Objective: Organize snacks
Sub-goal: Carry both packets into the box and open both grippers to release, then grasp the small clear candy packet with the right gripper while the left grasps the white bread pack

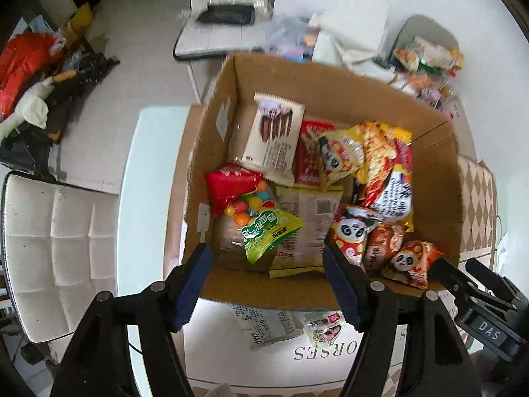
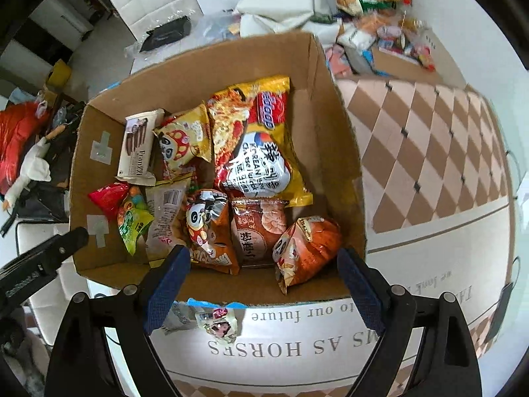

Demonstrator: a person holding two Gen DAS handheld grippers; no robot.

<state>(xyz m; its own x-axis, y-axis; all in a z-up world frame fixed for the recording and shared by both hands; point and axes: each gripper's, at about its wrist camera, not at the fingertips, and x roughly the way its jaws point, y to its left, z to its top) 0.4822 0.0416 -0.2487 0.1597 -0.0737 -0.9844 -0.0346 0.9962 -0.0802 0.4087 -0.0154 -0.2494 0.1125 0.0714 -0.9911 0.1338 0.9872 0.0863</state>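
An open cardboard box stands on the table and holds several snack packets. Among them are a yellow noodle pack, a white chocolate-stick pack, a green candy bag and orange panda bags. My left gripper is open and empty above the box's near edge. My right gripper is open and empty above the same edge. Two small packets lie on the table in front of the box.
A heap of loose snacks lies on the table behind the box. The tablecloth has a brown diamond pattern. White chairs stand left, one behind with a black bag. The other gripper shows at each frame's edge.
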